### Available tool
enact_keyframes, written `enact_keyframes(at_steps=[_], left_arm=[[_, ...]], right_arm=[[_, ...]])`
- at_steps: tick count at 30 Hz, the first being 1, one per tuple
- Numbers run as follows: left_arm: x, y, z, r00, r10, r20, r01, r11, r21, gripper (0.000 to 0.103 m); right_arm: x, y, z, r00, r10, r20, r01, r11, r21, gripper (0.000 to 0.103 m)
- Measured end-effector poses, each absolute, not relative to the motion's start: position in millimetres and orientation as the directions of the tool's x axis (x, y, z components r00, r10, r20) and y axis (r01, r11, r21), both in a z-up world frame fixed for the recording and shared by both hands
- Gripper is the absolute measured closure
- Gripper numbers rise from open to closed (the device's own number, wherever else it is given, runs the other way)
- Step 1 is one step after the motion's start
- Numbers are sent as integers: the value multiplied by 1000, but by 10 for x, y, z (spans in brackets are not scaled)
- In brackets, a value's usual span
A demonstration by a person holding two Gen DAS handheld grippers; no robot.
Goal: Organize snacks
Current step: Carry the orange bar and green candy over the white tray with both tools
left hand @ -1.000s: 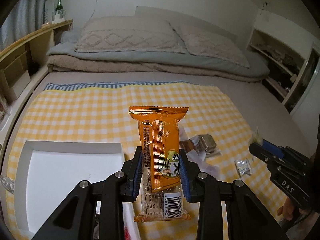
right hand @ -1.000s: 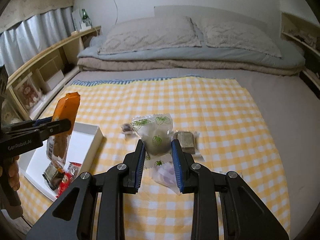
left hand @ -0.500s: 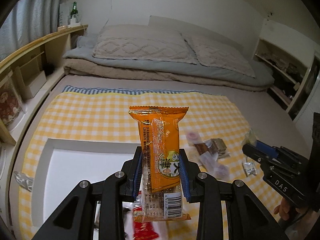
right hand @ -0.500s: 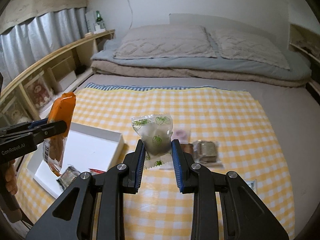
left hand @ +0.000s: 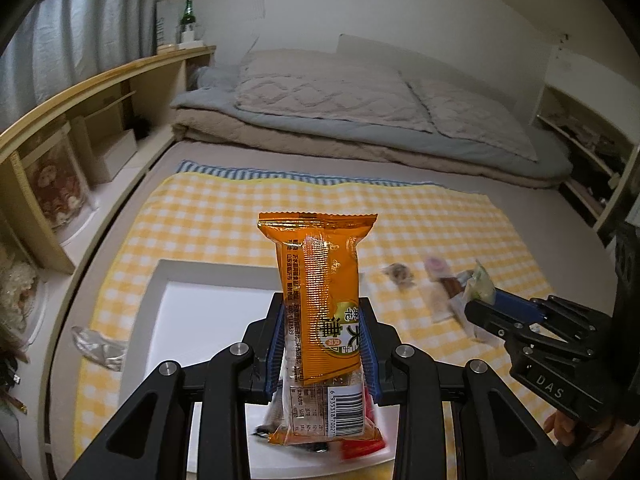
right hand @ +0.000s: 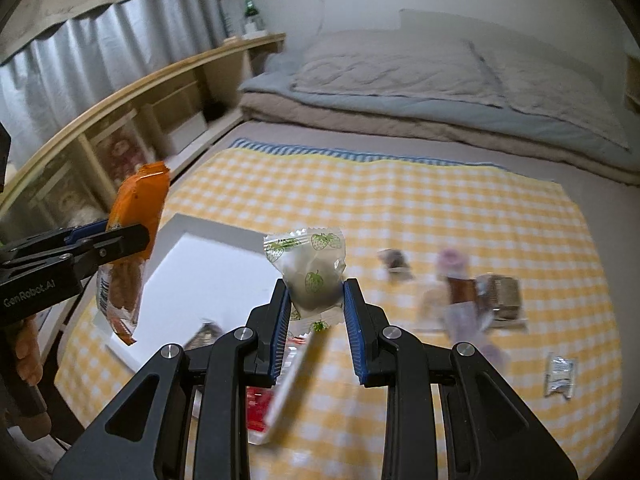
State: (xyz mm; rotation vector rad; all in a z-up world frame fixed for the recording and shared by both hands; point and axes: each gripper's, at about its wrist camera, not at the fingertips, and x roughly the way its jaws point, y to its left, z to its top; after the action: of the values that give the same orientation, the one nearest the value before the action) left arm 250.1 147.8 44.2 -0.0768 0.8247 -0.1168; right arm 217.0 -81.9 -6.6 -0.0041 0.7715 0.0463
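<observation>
Orange foil snack pack (left hand: pixel 318 304) stands upright between the blue pads of the left gripper (left hand: pixel 323 344), clamped at its lower half, barcode end hanging below the jaws. It sits above the white tray (left hand: pixel 200 312), which lies on the yellow checked cloth (left hand: pixel 224 216) and already holds a few wrappers. Right gripper (right hand: pixel 316 312) is clenched on a strawberry-print sweet (right hand: pixel 310 270), just beside the tray's near corner.

Risk, as judged: both loads are headed for the same tray, so the two grippers could collide above it. The tall pack is gripped low; it may tip or land on the rim when let go. The sweet is pinched by soft wrapper and could slip.

Pose: both grippers point forward and downward over the bed, side by side. Loose sweets (right hand: pixel 476 292) remain on the cloth.
</observation>
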Motion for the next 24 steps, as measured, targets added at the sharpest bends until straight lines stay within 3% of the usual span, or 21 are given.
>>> enact_keyframes(at_steps=[24], left_arm=[[2631,2315,-275,511,60,-857,21,996,82,70]], right_arm=[[2514,391,-758,516,272,-812,-213,959,185,76]])
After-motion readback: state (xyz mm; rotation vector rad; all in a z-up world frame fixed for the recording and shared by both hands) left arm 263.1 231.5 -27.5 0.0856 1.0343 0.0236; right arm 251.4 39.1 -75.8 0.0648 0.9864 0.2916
